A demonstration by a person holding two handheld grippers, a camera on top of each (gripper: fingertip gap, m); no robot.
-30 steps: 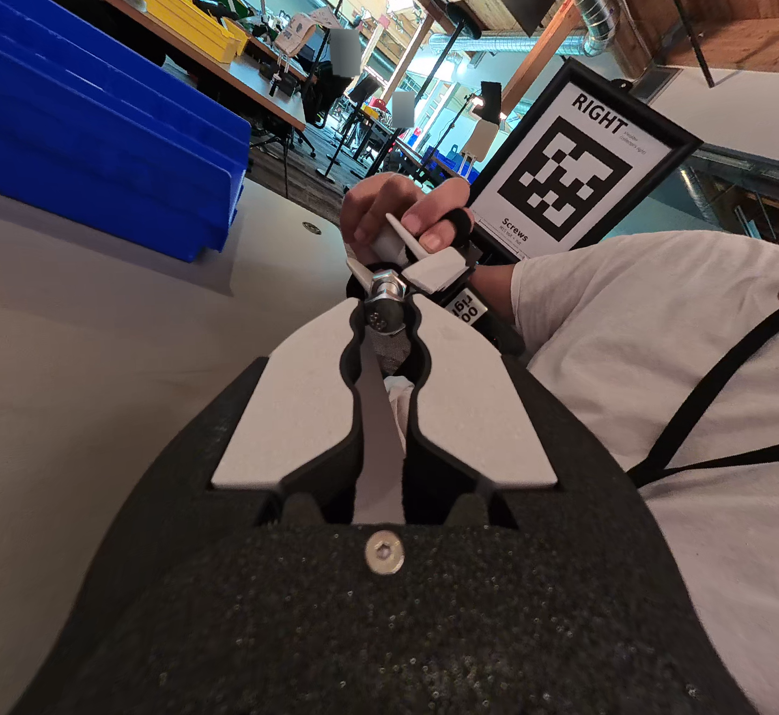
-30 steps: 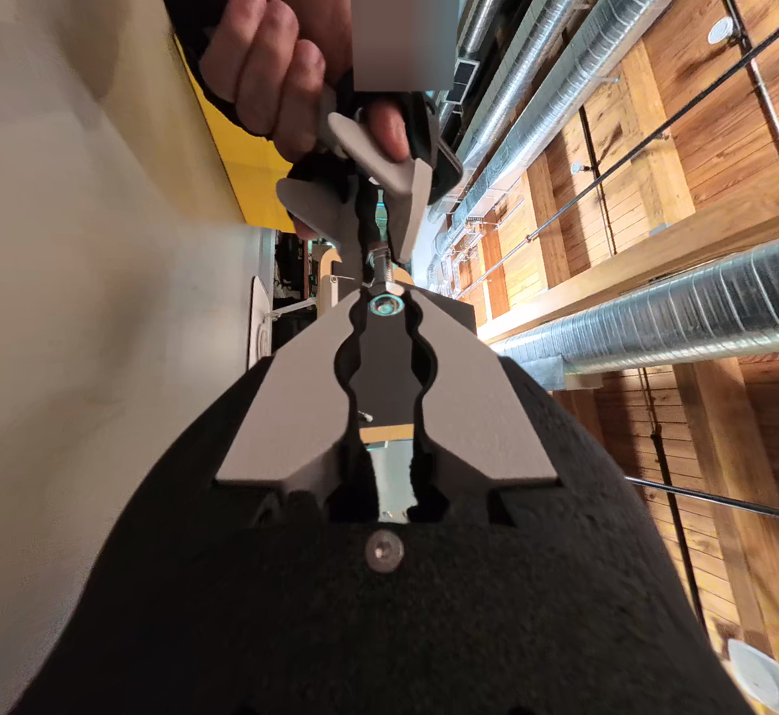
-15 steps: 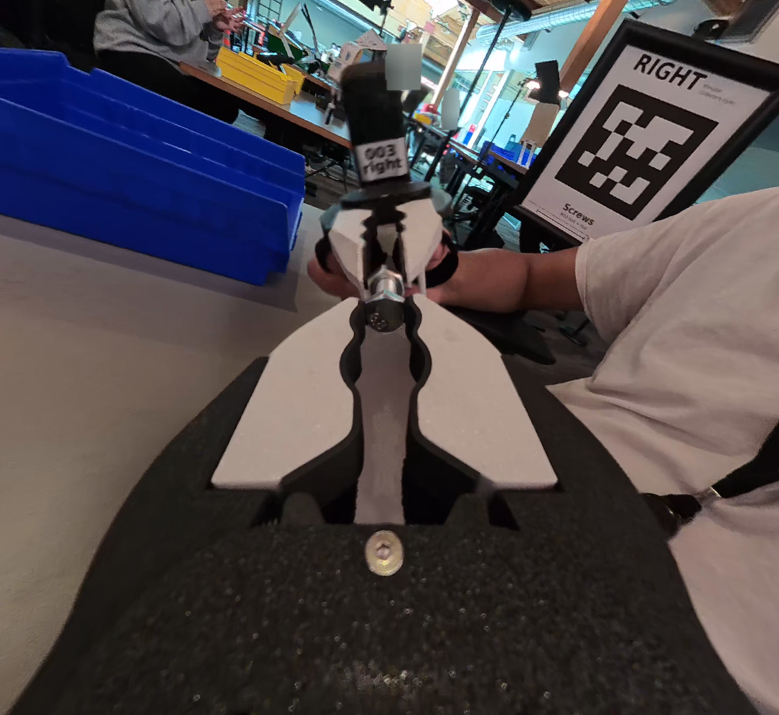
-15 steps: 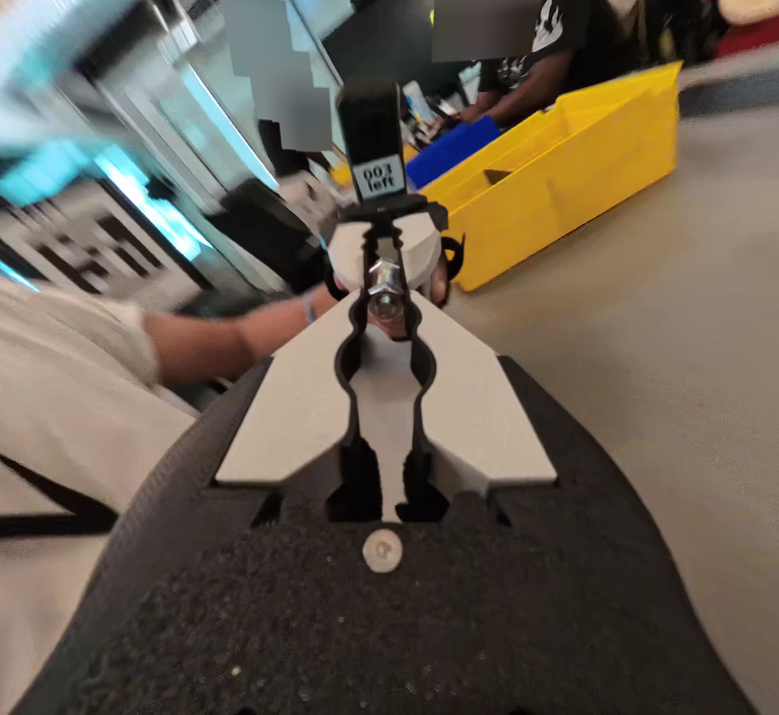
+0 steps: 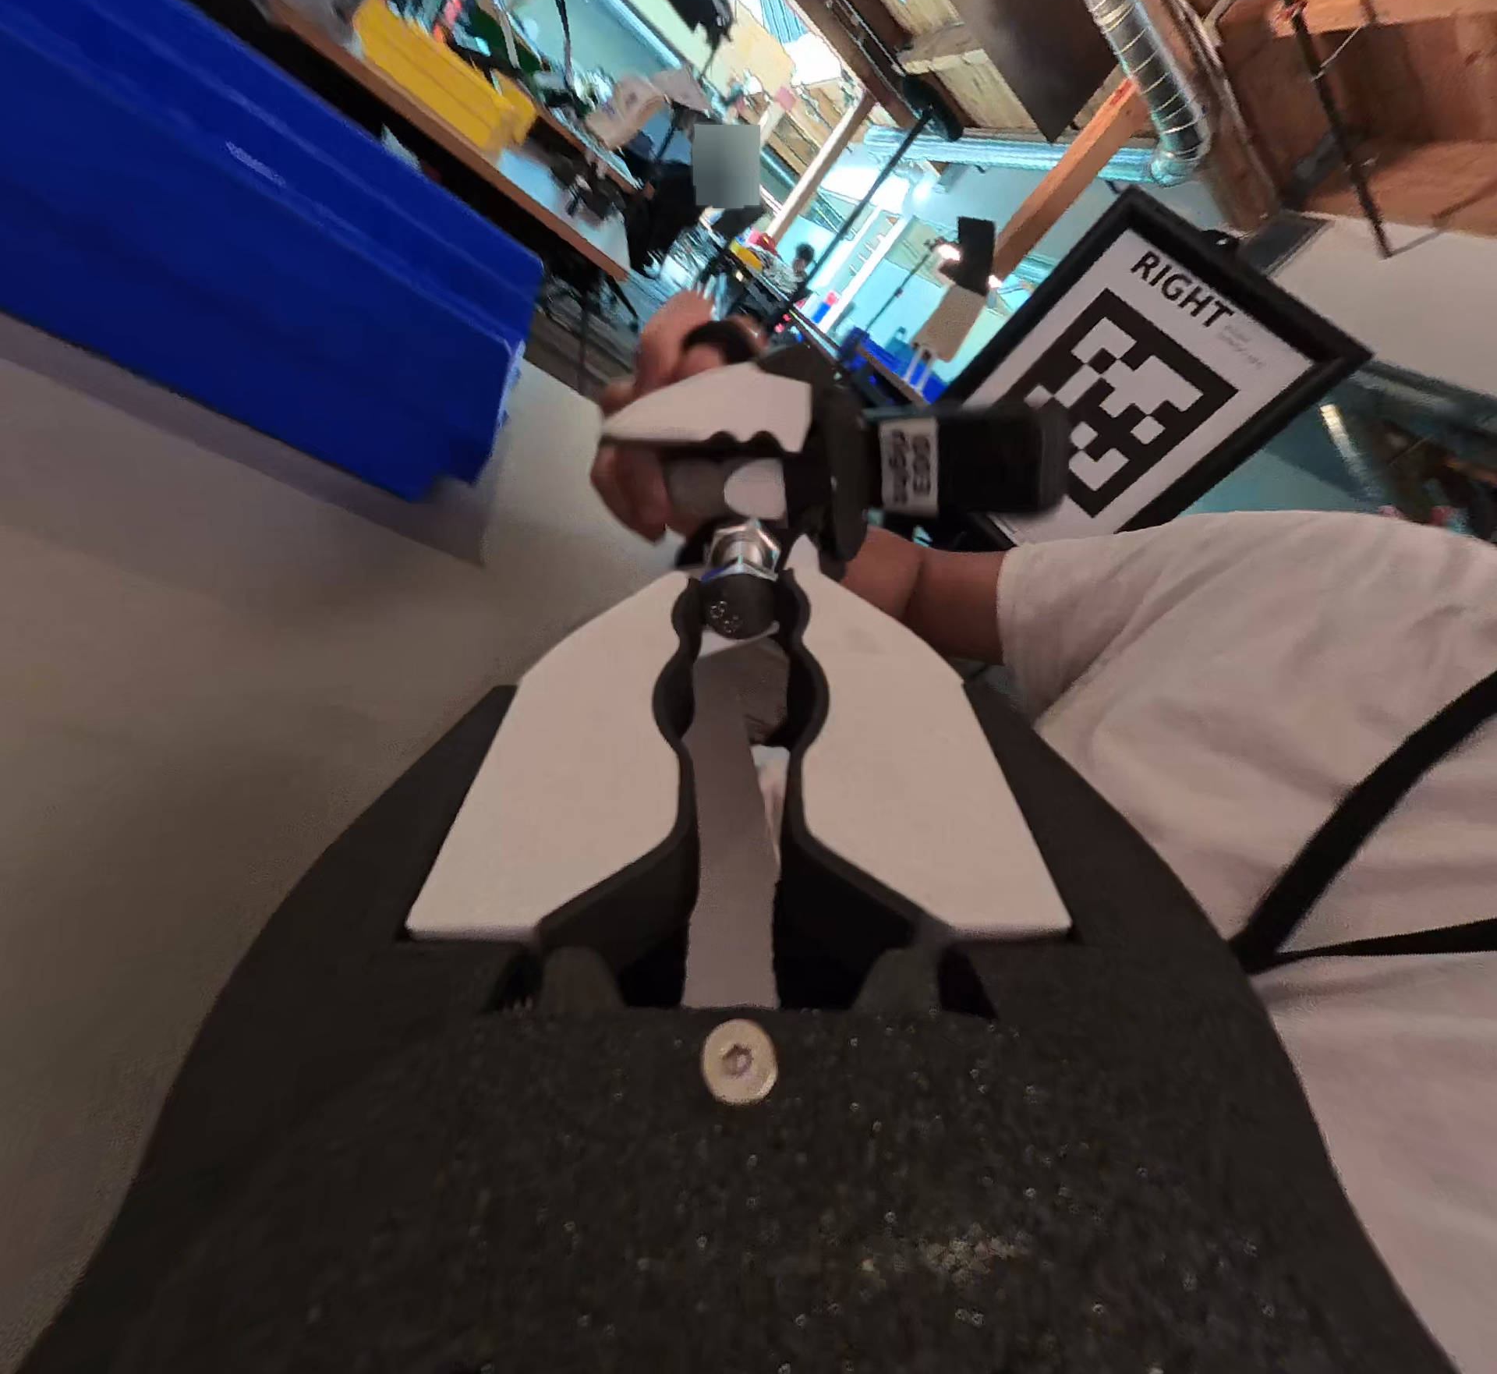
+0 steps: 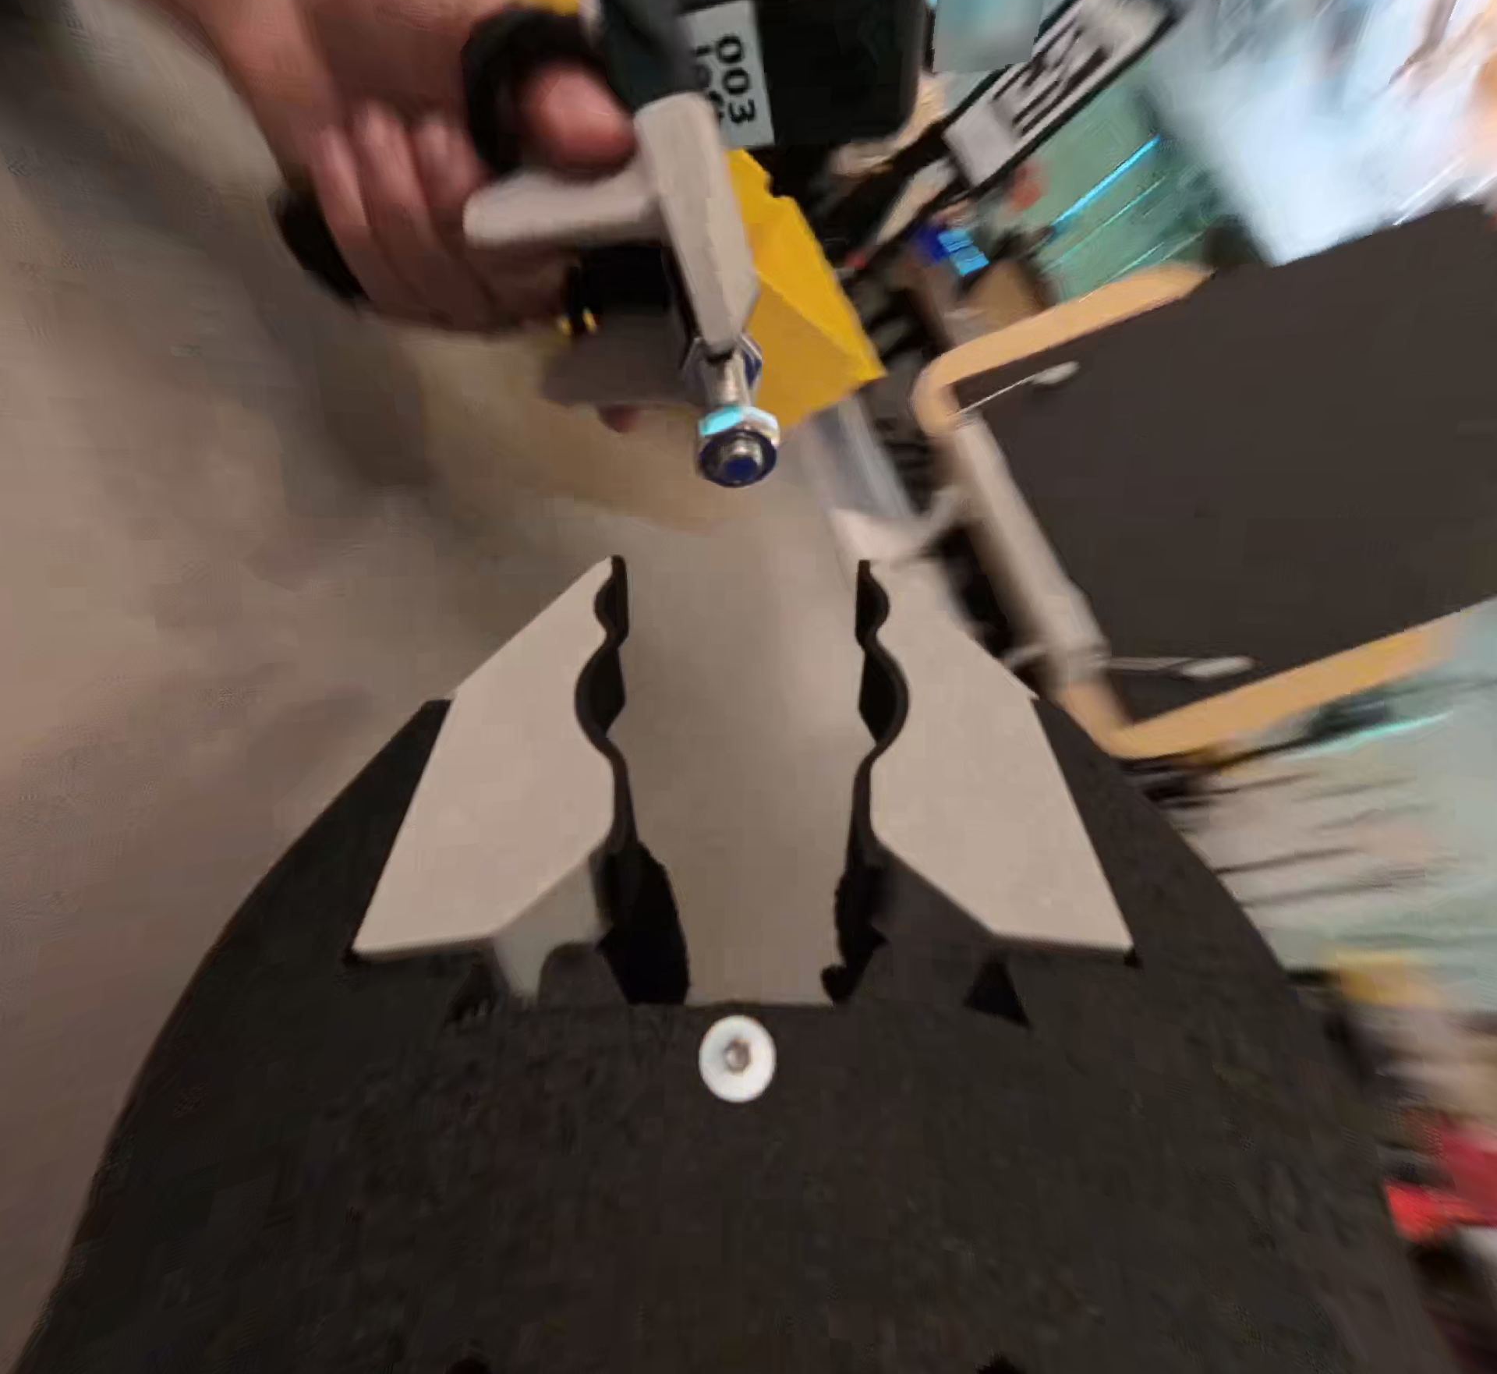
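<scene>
Between the tips of the left hand-held gripper (image 5: 741, 610) sits a silver hex bolt (image 5: 739, 590), its head clenched by both pads, a nut (image 6: 735, 436) with a blue ring threaded at the shank's far end; the right hand-held gripper (image 6: 739, 573) stands released and bare, just short of that nut, above the beige counter (image 5: 202, 687); each gripper bears a small white label; behind stand a blue bin (image 5: 243, 241) and a framed black-and-white marker sign (image 5: 1134, 395).
</scene>
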